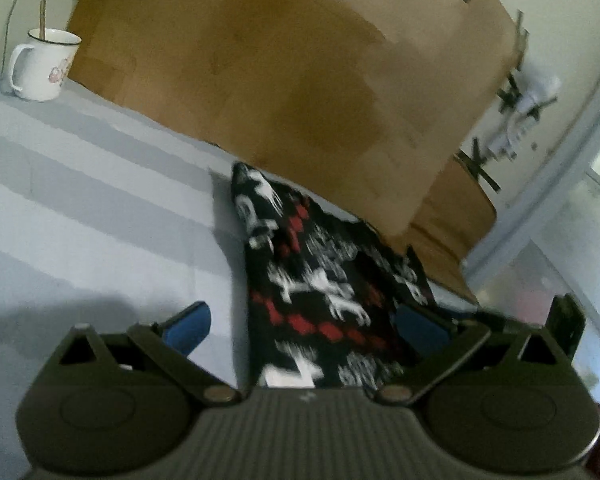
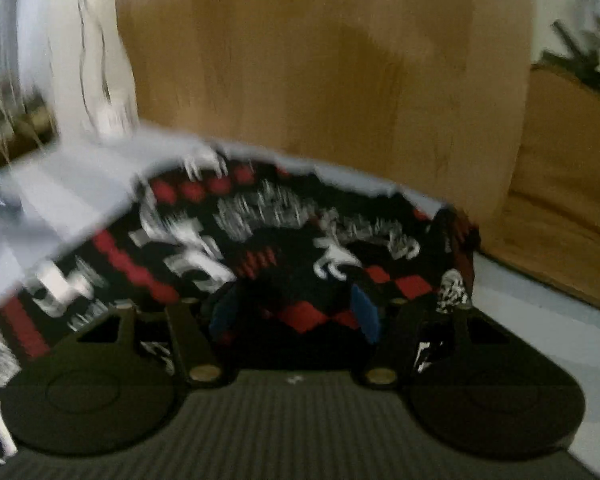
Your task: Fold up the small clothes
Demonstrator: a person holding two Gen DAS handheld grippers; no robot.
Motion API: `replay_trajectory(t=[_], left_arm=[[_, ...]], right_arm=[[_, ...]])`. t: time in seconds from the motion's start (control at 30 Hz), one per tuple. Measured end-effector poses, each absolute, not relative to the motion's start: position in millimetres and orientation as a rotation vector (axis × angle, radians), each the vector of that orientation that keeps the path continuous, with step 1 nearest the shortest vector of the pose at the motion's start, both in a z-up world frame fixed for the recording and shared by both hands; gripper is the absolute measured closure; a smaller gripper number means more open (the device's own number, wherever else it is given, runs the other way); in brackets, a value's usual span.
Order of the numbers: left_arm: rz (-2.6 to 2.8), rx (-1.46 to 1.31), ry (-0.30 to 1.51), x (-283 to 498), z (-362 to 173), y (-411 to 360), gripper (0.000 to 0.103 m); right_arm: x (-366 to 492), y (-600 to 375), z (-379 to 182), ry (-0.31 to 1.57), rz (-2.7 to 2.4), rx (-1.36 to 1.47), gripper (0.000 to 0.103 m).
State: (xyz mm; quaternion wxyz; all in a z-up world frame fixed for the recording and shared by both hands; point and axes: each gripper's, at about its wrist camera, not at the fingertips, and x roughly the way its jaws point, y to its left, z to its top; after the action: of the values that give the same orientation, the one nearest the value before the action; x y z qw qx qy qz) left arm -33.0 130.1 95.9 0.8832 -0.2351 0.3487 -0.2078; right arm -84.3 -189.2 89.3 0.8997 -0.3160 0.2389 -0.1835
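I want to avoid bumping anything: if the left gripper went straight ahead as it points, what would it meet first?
Probably the patterned cloth, lying between the open left gripper fingers; the cardboard stands behind. Blur makes depth uncertain.

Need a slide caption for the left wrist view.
Open left hand-held gripper over a black, red and white patterned cloth on a pale surface.
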Motion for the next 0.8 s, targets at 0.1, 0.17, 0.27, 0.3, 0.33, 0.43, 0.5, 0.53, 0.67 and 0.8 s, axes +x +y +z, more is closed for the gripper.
replay_trajectory(t=[0.1,0.17,0.27,0.3,0.33,0.43,0.5,0.53,0.67,0.8], left_arm=[[-0.390,-0.519,0.728,-7,96,135,0.001],[-0.369,-0.537,0.720,9,98,139,0.001],[-0.351,-0.544,0.707,33,99,137,0.001],[-0.349,-0.541,0.706,41,98,134,0.001],[-0.346,-0.538,0.710,49,96,131,0.001],[-0.346,-0.518,0.748,77,84,114,0.001],[-0.342,-0.505,0.782,93,74,102,0.001],[-0.338,-0.497,0.804,101,68,96,0.001],[-0.327,-0.440,0.865,126,50,72,0.007],[-0.299,-0.377,0.874,134,45,57,0.008]], right_arm=[[-94,-204,117,0.464,-0.336,-0.483,0.098],[-118,-211,148,0.348,-0.299,-0.312,0.098],[-148,-237,183,0.215,-0.280,-0.111,0.098],[-154,-246,188,0.190,-0.307,-0.089,0.098],[-155,-253,190,0.181,-0.341,-0.079,0.098],[-162,-281,190,0.171,-0.392,0.003,0.098],[-164,-291,188,0.173,-0.392,0.054,0.098],[-163,-293,186,0.178,-0.388,0.066,0.098],[-160,-286,182,0.192,-0.378,0.046,0.098],[-166,-300,189,0.148,-0.419,0.085,0.098]])
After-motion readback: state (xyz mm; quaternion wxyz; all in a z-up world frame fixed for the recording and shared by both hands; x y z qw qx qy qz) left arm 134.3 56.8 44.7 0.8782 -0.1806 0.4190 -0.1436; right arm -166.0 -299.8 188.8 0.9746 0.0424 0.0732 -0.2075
